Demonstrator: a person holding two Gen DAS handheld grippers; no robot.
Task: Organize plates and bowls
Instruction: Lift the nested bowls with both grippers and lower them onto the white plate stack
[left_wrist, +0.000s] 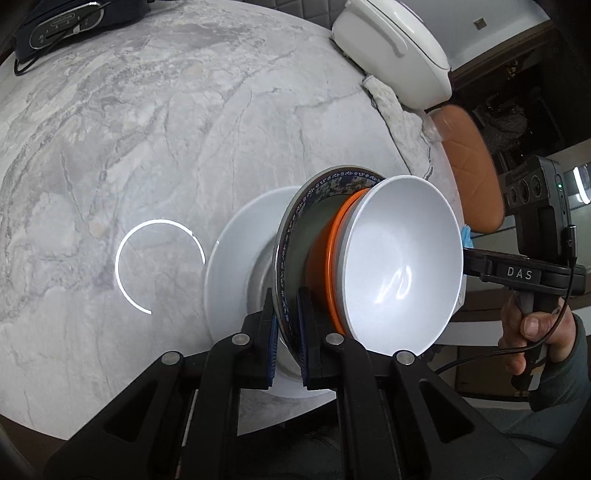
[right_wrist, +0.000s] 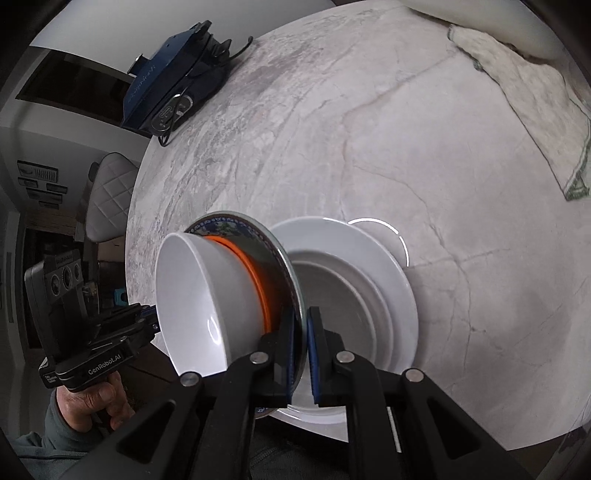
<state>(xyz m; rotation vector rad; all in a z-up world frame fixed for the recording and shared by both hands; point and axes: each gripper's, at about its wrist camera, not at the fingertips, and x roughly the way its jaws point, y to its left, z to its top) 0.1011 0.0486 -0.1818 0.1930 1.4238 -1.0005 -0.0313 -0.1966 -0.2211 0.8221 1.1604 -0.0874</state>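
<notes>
A blue-patterned plate (left_wrist: 321, 181) carries an orange bowl (left_wrist: 325, 258) with a white bowl (left_wrist: 402, 258) nested in it. My left gripper (left_wrist: 288, 332) is shut on the plate's near rim. From the opposite side, my right gripper (right_wrist: 303, 354) is shut on the same plate (right_wrist: 236, 225), beside the orange bowl (right_wrist: 258, 280) and white bowl (right_wrist: 192, 295). Each view shows the other gripper past the white bowl: the right gripper (left_wrist: 469, 258) and the left gripper (right_wrist: 147, 317). Under the held stack, a white plate (left_wrist: 236, 251) lies on the marble table, with a smaller white dish (right_wrist: 343, 295) in it.
A white lidded appliance (left_wrist: 391, 48) and a pale cloth (left_wrist: 399, 118) sit at the table's far edge. A dark blue device with a cable (right_wrist: 173, 85) lies at another edge. An orange chair (left_wrist: 469, 166) and a white quilted chair (right_wrist: 110, 192) stand beside the round table (left_wrist: 147, 129).
</notes>
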